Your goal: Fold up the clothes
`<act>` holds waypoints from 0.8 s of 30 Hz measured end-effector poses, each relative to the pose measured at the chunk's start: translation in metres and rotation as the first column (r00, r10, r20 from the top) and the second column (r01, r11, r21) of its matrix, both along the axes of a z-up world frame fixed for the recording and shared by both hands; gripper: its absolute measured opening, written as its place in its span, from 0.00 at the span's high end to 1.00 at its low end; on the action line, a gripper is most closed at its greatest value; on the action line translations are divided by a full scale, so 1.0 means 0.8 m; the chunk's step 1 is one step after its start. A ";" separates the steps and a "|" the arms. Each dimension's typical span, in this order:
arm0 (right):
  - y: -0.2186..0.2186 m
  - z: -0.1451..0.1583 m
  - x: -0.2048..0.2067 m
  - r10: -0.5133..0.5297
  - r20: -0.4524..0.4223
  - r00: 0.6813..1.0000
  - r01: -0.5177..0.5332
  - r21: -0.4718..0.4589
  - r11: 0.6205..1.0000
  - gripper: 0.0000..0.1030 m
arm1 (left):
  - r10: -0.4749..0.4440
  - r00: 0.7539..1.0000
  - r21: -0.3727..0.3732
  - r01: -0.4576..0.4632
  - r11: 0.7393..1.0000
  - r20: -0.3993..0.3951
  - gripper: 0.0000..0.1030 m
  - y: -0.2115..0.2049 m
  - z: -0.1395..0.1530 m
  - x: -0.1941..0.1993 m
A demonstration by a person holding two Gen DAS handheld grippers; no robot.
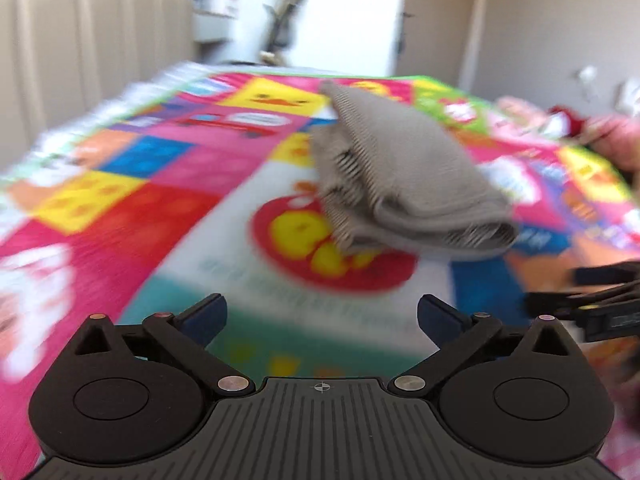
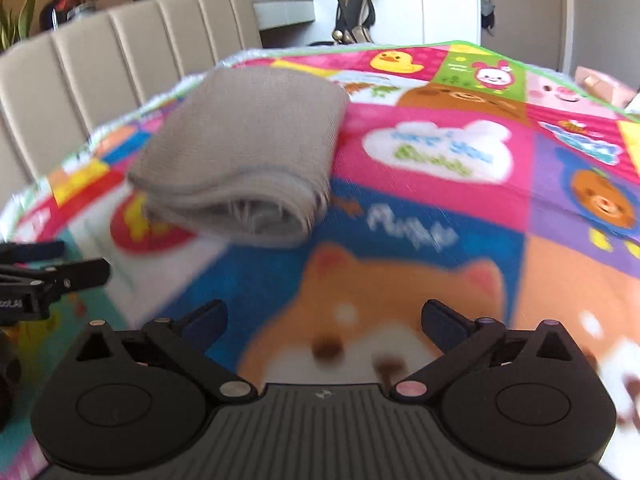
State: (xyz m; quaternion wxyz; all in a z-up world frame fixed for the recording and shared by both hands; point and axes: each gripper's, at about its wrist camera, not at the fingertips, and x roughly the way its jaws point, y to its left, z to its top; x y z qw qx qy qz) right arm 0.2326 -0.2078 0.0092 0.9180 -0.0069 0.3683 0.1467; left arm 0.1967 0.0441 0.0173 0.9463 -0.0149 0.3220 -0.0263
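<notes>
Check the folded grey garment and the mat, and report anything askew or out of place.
Nothing stands out. The grey garment lies folded in a compact stack on the colourful mat, its layered edges toward the cameras. Both tongs, left and right, are open and clear of it.

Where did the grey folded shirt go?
The grey folded garment lies on the colourful play mat, ahead-left in the right wrist view, beside the red apple picture.
</notes>
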 end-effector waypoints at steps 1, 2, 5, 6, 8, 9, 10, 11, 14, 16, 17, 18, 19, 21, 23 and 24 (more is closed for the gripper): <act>-0.001 -0.002 -0.011 -0.002 0.002 1.000 0.002 -0.026 1.000 0.00 | 0.031 1.000 0.034 -0.031 0.999 0.002 0.00 -0.007 -0.003 -0.012; -0.002 -0.004 -0.019 -0.013 0.011 1.000 0.013 -0.034 0.999 0.00 | 0.038 0.999 0.023 -0.038 0.999 -0.001 0.00 -0.009 -0.004 -0.020; -0.008 -0.009 -0.041 -0.051 0.049 0.997 0.054 -0.042 0.998 0.00 | 0.056 0.998 -0.034 -0.056 0.998 -0.010 0.00 -0.018 -0.003 -0.040; -0.008 -0.011 -0.045 -0.057 0.062 0.996 0.059 -0.042 0.997 0.00 | 0.062 0.998 -0.060 -0.062 0.996 -0.015 0.00 -0.021 -0.002 -0.044; -0.006 -0.015 -0.047 -0.057 0.076 0.995 0.061 -0.054 0.997 0.00 | 0.071 0.997 -0.020 -0.071 0.997 0.003 0.00 -0.033 -0.011 -0.049; -0.003 -0.016 -0.048 -0.057 0.083 0.995 0.062 -0.069 0.996 0.00 | 0.072 0.997 0.027 -0.073 0.997 0.021 0.00 -0.041 -0.018 -0.051; 0.001 -0.016 -0.050 -0.056 0.090 0.994 0.064 -0.087 0.994 0.00 | 0.074 0.997 0.073 -0.076 0.994 0.038 0.00 -0.049 -0.024 -0.053; 0.002 -0.016 -0.051 -0.055 0.092 0.994 0.064 -0.095 0.993 0.00 | 0.076 0.996 0.116 -0.081 0.990 0.046 0.00 -0.056 -0.023 -0.053; -0.001 -0.017 -0.049 -0.057 0.085 0.995 0.063 -0.081 0.995 0.00 | 0.078 0.996 0.157 -0.084 0.984 0.045 0.00 -0.064 -0.024 -0.052; -0.003 -0.017 -0.048 -0.058 0.081 0.995 0.063 -0.065 0.996 0.00 | 0.078 0.996 0.138 -0.082 0.987 0.039 0.00 -0.060 -0.023 -0.052; -0.003 -0.017 -0.048 -0.058 0.082 0.995 0.063 -0.067 0.996 0.00 | 0.077 0.996 0.113 -0.081 0.990 0.035 0.00 -0.056 -0.023 -0.052; -0.002 -0.017 -0.048 -0.057 0.083 0.995 0.063 -0.072 0.995 0.00 | 0.077 0.997 0.090 -0.079 0.993 0.031 0.00 -0.052 -0.023 -0.052; 0.000 -0.017 -0.048 -0.057 0.085 0.995 0.063 -0.078 0.995 0.00 | 0.076 0.997 0.086 -0.079 0.993 0.032 0.00 -0.051 -0.023 -0.052; 0.000 -0.017 -0.048 -0.056 0.086 0.995 0.063 -0.080 0.995 0.00 | 0.076 0.997 0.090 -0.079 0.993 0.032 0.00 -0.052 -0.023 -0.052; 0.000 -0.017 -0.048 -0.057 0.084 0.995 0.063 -0.075 0.995 0.00 | 0.076 0.997 0.111 -0.079 0.991 0.033 0.00 -0.056 -0.024 -0.052; -0.001 -0.017 -0.048 -0.057 0.083 0.995 0.063 -0.075 0.995 0.00 | 0.076 0.997 0.111 -0.079 0.991 0.033 0.00 -0.056 -0.024 -0.051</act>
